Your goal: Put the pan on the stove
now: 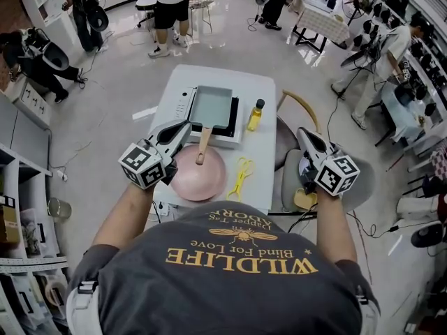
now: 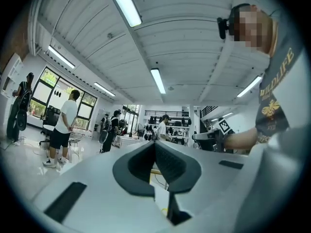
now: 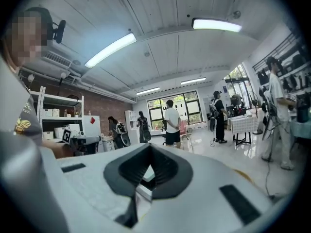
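Observation:
In the head view a round pink pan (image 1: 199, 176) lies on the white table (image 1: 265, 159), and its wooden handle (image 1: 203, 145) points toward the stove (image 1: 183, 104). A grey rectangular pan (image 1: 211, 106) covers the stove's black top. My left gripper (image 1: 186, 126) hovers just left of the handle, shut and holding nothing. My right gripper (image 1: 302, 132) is off the table's right side, also shut and empty. Each gripper view looks out level over the room, with the left gripper (image 2: 155, 144) and right gripper (image 3: 149, 148) showing jaws that meet at the tip.
A yellow oil bottle (image 1: 256, 114) stands right of the stove. Yellow scissors (image 1: 241, 175) lie beside the pink pan. A chair (image 1: 299, 107) sits under my right gripper. Several people stand around the room beyond the table.

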A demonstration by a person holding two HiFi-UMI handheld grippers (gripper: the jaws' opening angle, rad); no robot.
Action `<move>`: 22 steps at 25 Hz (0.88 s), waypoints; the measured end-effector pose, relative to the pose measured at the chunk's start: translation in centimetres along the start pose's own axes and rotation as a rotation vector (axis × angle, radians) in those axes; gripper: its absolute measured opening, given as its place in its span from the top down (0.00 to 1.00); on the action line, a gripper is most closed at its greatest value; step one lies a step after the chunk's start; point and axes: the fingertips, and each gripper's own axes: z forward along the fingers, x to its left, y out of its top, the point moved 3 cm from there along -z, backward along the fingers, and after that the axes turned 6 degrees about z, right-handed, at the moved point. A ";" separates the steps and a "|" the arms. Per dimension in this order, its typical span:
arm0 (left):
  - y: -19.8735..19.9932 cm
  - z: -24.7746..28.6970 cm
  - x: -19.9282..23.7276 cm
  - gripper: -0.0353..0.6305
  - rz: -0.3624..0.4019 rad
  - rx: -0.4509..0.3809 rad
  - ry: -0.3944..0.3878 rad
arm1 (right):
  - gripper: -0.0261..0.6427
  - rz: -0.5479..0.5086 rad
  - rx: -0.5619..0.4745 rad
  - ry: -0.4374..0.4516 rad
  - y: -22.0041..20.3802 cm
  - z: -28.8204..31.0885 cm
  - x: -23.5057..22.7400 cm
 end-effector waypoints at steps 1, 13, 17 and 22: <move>0.0 0.1 -0.1 0.95 0.003 0.002 -0.001 | 0.96 0.000 -0.002 0.000 0.1 -0.1 0.0; -1.4 1.0 -1.3 0.95 0.035 0.034 -0.032 | 0.96 0.025 0.014 -0.006 -1.3 0.0 -0.6; -1.4 1.2 -1.3 0.95 0.036 0.033 -0.033 | 0.96 0.009 0.022 -0.008 -1.3 0.1 -0.7; -1.2 1.4 -1.5 0.95 0.038 0.052 -0.014 | 0.96 -0.014 0.043 -0.020 -1.6 0.1 -1.0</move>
